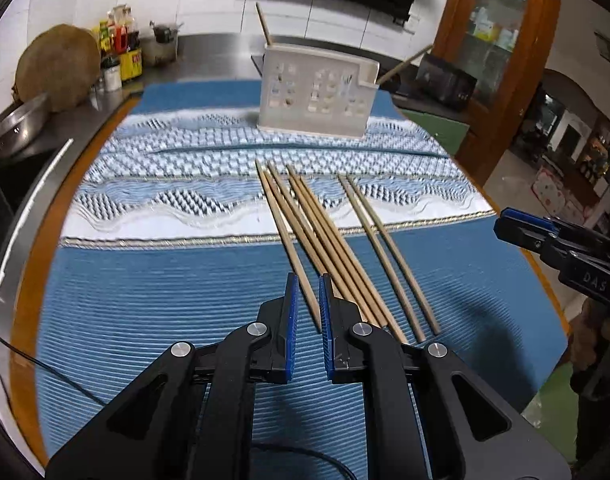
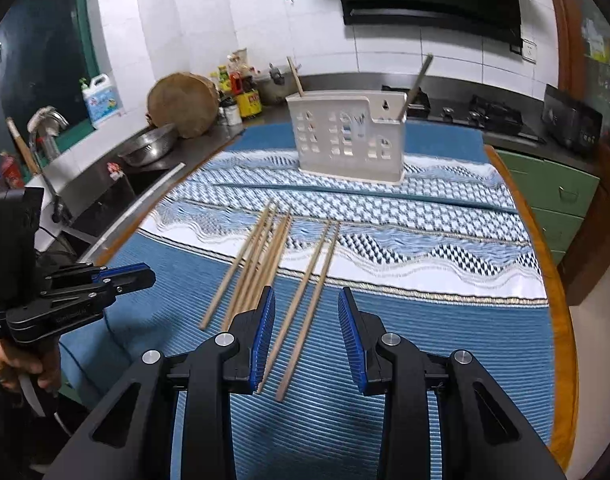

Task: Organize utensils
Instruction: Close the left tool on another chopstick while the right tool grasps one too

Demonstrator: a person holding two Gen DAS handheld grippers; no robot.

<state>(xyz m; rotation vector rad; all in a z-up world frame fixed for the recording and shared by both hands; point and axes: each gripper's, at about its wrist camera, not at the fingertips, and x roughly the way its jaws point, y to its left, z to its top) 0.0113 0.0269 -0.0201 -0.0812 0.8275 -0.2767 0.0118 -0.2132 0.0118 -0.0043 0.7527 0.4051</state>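
Note:
Several wooden chopsticks (image 1: 317, 240) lie side by side on the blue patterned cloth (image 1: 145, 300), with a separate pair (image 1: 385, 252) to their right. Behind them stands a white perforated holder (image 1: 317, 92) with one chopstick (image 1: 263, 24) at its left end and another (image 1: 409, 60) leaning out on the right. My left gripper (image 1: 308, 280) hovers over the near ends of the group. It is shut to a thin slit and holds nothing. My right gripper (image 2: 307, 292) is open above the pair (image 2: 309, 300). The left gripper (image 2: 137, 274) also shows at that view's left edge, held by a hand.
The cloth covers a round table with a wooden rim (image 2: 561, 320). On the counter to the left are a metal bowl (image 2: 149, 146), a round wooden block (image 2: 183, 104) and bottles (image 2: 241, 88). A stove (image 2: 493, 114) and green drawers (image 2: 553, 200) stand at the right.

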